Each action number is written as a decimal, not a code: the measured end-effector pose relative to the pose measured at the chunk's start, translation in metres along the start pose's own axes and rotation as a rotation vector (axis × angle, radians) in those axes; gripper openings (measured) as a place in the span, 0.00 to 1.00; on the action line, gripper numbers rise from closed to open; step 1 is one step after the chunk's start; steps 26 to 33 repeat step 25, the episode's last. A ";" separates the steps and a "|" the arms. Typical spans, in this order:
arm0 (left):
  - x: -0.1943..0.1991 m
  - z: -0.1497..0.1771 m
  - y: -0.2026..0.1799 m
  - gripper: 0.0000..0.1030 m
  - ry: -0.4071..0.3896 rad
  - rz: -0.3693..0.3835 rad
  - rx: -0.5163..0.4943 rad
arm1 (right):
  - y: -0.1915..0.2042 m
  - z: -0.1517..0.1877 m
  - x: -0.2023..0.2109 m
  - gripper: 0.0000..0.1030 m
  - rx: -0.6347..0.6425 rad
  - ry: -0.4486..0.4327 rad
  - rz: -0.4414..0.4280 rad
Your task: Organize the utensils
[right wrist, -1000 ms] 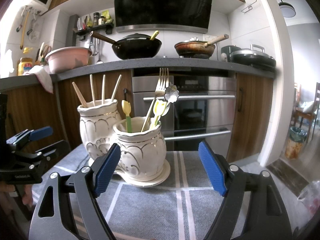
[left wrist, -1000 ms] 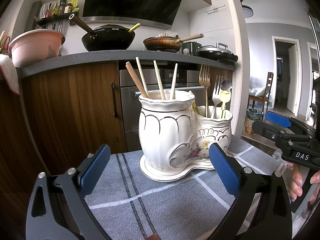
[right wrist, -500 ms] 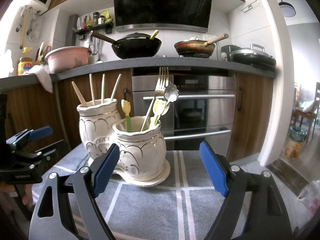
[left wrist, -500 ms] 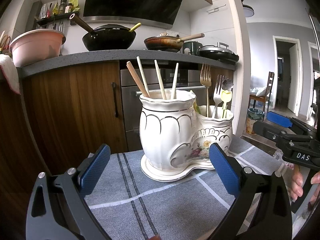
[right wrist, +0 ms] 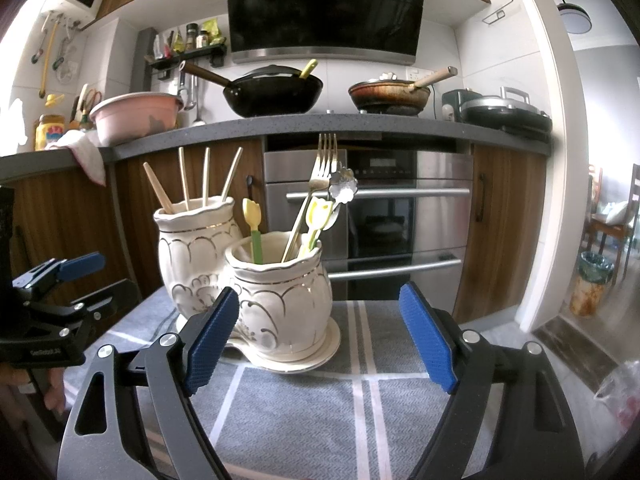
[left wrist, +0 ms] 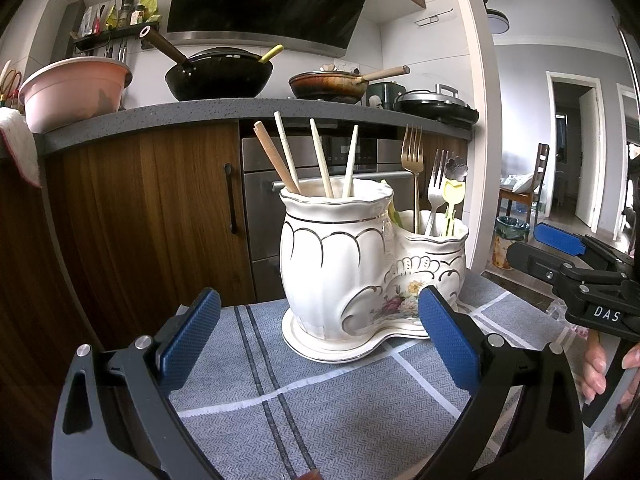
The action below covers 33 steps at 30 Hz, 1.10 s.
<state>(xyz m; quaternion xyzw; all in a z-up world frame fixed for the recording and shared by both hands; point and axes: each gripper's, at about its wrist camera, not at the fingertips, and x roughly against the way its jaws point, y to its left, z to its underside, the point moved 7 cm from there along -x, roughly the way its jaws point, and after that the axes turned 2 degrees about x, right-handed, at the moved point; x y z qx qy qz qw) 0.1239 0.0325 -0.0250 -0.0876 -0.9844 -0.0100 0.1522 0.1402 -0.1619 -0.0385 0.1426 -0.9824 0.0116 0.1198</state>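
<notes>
With both the left hand-held gripper (left wrist: 318,336) and right hand-held gripper (right wrist: 320,338) spread apart and empty, a careless reach could tip the twin ceramic holder (left wrist: 360,264) on the cloth-covered counter (left wrist: 320,408), spilling its chopsticks (left wrist: 316,160) and forks (left wrist: 414,168)

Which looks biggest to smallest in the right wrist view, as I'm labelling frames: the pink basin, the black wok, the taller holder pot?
1. Taller holder pot, though it is nearest the camera, which inflates it.
2. Black wok and pink basin: too alike in apparent size to rank, both on the countertop behind.
</notes>
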 end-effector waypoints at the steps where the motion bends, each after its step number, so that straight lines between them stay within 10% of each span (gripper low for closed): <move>1: 0.000 0.000 0.000 0.95 0.000 0.000 0.000 | 0.000 0.000 0.000 0.81 0.000 0.000 0.000; 33: -0.003 0.003 0.000 0.95 0.010 -0.003 -0.001 | 0.000 -0.001 0.000 0.83 0.000 0.002 0.000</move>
